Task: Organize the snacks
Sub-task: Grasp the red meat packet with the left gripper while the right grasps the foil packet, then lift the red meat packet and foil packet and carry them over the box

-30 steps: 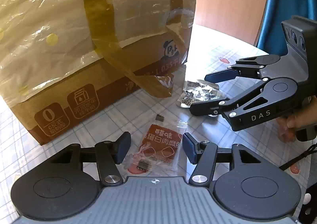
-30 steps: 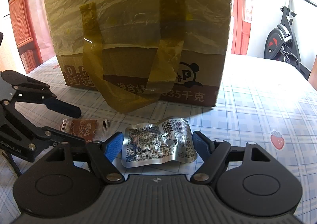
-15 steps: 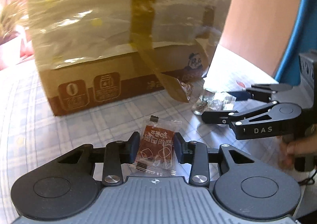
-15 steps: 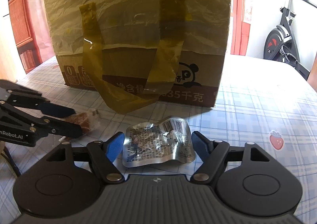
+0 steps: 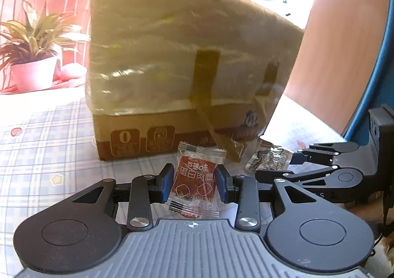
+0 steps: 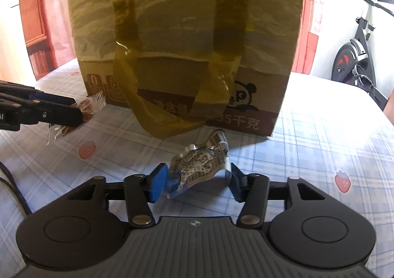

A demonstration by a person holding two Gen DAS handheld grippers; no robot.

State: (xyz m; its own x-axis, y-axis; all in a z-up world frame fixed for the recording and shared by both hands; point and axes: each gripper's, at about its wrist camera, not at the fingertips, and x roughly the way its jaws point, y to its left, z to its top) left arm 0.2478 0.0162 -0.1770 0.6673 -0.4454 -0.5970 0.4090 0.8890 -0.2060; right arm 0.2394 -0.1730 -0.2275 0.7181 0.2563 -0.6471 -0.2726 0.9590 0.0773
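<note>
From the left wrist view, the left gripper [image 5: 192,180] is clenched on a red snack packet [image 5: 195,180], its blue pads pressing the packet's two side edges. The packet stands upright between the fingers, its crimped ends sticking out above and below, and it looks lifted clear of the checked tablecloth [image 5: 49,135]. Behind it sits the cardboard box [image 5: 172,76], lined with a crinkled plastic bag whose handles hang down the front. The grip is only on the thin edges of a slippery wrapper, so a quick tilt on the way to the box could let the packet twist or slide out.

From the right wrist view, the right gripper [image 6: 195,180] has just been closing around a silver foil packet [image 6: 197,171]. The left pad touches the foil's edge and the packet has buckled upward between the fingers, so I judge it grasped, though barely. The foil is crumpling rather than holding firm, and it may fold and slip free if raised now. The dangling bag handle [image 6: 172,115] hangs just beyond and could snag it. The left gripper shows at the left edge, holding its packet above the table.
</note>
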